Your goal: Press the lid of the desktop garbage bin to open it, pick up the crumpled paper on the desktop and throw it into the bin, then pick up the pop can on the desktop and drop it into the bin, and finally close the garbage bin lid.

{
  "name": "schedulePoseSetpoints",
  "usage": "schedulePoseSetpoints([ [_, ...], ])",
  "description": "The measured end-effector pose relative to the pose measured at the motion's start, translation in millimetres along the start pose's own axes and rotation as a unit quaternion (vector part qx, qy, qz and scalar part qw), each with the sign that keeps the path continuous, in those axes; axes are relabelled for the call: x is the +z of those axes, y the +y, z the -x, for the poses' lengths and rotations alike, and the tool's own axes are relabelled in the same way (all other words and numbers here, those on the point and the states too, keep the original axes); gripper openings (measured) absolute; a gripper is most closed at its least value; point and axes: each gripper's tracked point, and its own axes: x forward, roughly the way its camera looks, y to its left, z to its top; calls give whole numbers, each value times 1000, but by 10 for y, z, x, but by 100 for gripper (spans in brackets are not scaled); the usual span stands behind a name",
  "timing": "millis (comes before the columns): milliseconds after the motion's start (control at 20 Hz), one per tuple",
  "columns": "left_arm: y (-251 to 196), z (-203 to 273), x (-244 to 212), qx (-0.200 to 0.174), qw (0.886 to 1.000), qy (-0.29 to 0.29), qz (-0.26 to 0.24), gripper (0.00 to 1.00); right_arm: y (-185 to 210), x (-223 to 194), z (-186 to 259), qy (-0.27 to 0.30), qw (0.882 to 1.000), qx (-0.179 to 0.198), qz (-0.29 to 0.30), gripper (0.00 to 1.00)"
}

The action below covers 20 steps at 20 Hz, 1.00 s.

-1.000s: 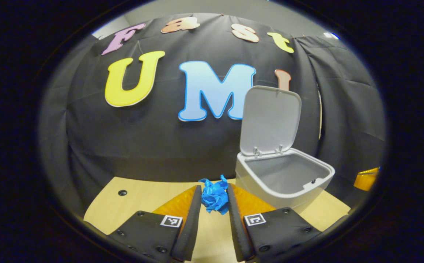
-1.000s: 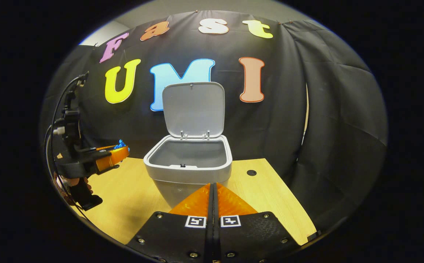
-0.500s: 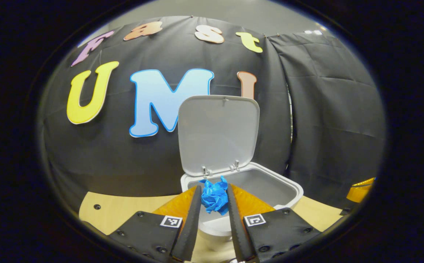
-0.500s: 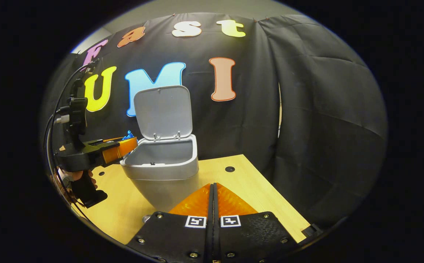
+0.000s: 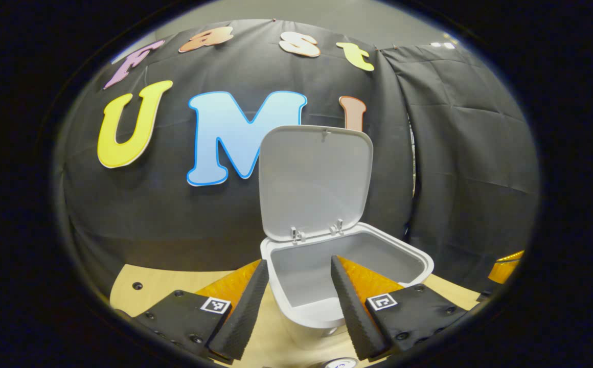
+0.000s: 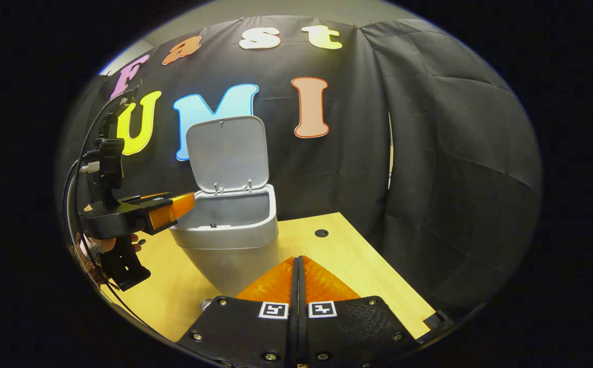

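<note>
left gripper [image 5: 296,291]: I see fingers apart, empty, over bin [image 5: 347,266], lid [image 5: 317,181] upright | right gripper [image 6: 296,286]: fingers together, near side | paper: cannot see it, presumably inside | next: I'd withdraw left clear of rim, then seek the can

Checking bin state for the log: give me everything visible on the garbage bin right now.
The garbage bin is a small pale grey tub, plastic by its look, with rounded corners and a body tapering toward its base. It stands upright on the wooden desktop before the black cloth wall. Its lid is swung up, near vertical, held on two small hinges at the back rim. The inside walls that show are bare; the bottom is hidden. The left claw hangs open over the front rim, not visibly touching it.
</note>
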Motion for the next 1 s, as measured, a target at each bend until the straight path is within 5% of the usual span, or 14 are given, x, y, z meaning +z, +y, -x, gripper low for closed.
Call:
schedulePoseSetpoints([
  [50, 44, 17, 5, 4, 1000, 0, -1, 85, 39, 1, -3, 1, 1000, 4, 2, 0],
  [150, 181, 86, -3, 17, 1000, 0, 1, 79, 152, -16, -31, 4, 1000, 19, 8, 0],
  [200, 235, 126, -3, 23, 1000, 1, 3, 85, 200, -15, -47, 4, 1000, 25, 10, 0],
  [1000, 1377, 1088, -175, 164, 986, 6, 35, 79, 1134, -255, -239, 44, 986, 155, 47, 0],
])
